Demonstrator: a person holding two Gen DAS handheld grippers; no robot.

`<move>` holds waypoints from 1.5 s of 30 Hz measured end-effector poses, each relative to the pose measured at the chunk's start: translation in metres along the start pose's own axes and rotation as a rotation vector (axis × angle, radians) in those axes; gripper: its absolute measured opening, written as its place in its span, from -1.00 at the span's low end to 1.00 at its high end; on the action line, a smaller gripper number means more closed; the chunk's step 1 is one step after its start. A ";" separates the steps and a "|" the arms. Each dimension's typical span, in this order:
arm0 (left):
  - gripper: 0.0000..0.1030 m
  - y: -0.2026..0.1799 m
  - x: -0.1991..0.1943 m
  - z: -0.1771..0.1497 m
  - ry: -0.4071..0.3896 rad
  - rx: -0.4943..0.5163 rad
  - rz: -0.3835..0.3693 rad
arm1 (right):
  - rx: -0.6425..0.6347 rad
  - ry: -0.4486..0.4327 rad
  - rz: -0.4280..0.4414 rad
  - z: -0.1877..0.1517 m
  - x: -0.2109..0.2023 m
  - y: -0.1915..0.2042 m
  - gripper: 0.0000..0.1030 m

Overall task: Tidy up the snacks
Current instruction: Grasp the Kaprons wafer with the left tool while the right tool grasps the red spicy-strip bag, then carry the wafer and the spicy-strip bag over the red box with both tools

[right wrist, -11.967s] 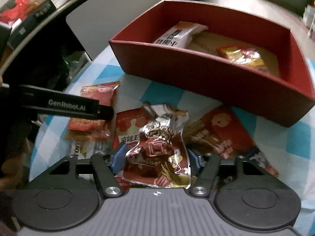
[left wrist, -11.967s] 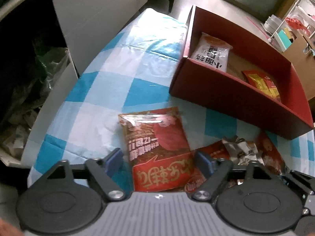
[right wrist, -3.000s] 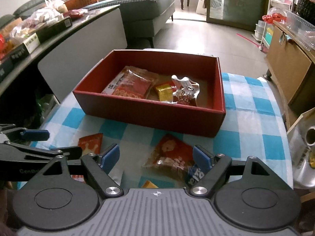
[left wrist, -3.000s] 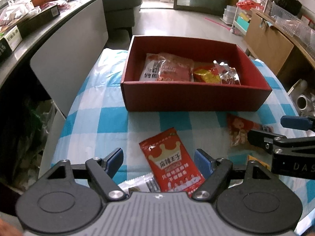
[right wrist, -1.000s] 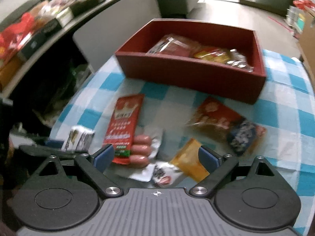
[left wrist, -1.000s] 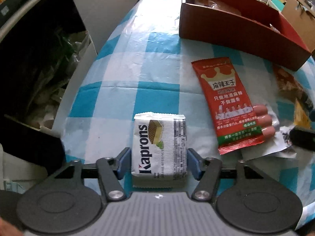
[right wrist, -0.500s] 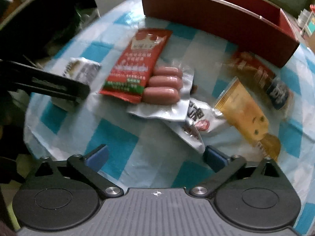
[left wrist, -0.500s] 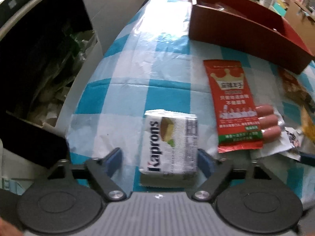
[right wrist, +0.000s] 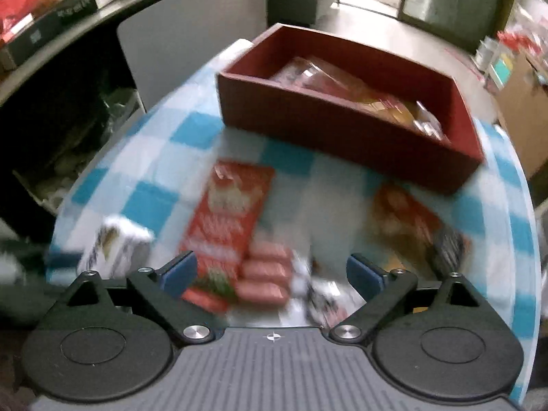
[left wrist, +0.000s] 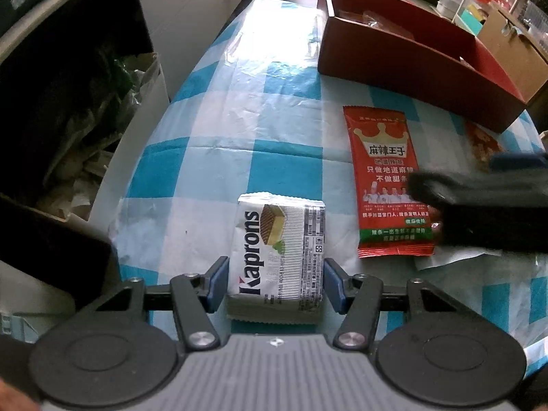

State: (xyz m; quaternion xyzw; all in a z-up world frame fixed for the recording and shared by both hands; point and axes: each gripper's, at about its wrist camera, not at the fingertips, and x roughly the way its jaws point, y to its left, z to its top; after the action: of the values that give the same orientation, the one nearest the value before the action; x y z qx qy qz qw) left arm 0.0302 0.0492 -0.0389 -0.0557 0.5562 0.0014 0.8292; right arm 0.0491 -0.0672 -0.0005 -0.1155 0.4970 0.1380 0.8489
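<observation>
My left gripper is shut on a white Kaprons wafer pack, its blue pads pressing both sides at the near table edge. The pack also shows in the right wrist view, blurred. A long red snack packet lies to its right, with a pack of sausages beside it. My right gripper is open and empty, hovering over the sausages and red packet. The red box at the back holds several snacks; it also shows in the left wrist view.
The blue-and-white checked tablecloth covers a round table. An orange-red snack bag lies right of the sausages. The right gripper's dark fingers cross the left wrist view. Shelving and bags stand left of the table.
My left gripper has closed onto the Kaprons pack. My right gripper has pulled up and back from the table, and its view is blurred by motion.
</observation>
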 end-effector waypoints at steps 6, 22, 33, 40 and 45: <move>-0.01 0.001 0.000 0.002 0.006 -0.005 -0.005 | -0.020 0.108 -0.027 0.024 0.051 0.025 0.79; -0.01 0.006 -0.001 0.005 0.015 -0.057 -0.030 | -0.026 0.106 0.079 0.009 0.040 0.002 0.13; -0.01 0.001 -0.011 0.020 -0.032 -0.115 -0.074 | 0.056 0.034 0.151 -0.006 0.012 -0.034 0.09; -0.01 -0.023 -0.023 0.044 -0.119 -0.089 -0.075 | 0.172 -0.056 0.242 -0.002 -0.006 -0.069 0.09; -0.01 -0.038 -0.025 0.062 -0.162 -0.068 -0.076 | 0.211 -0.107 0.255 0.004 -0.015 -0.088 0.09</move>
State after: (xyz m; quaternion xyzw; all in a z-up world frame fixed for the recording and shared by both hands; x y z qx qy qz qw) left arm 0.0803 0.0193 0.0112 -0.1046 0.4844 -0.0065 0.8685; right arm 0.0761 -0.1500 0.0202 0.0458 0.4735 0.1973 0.8572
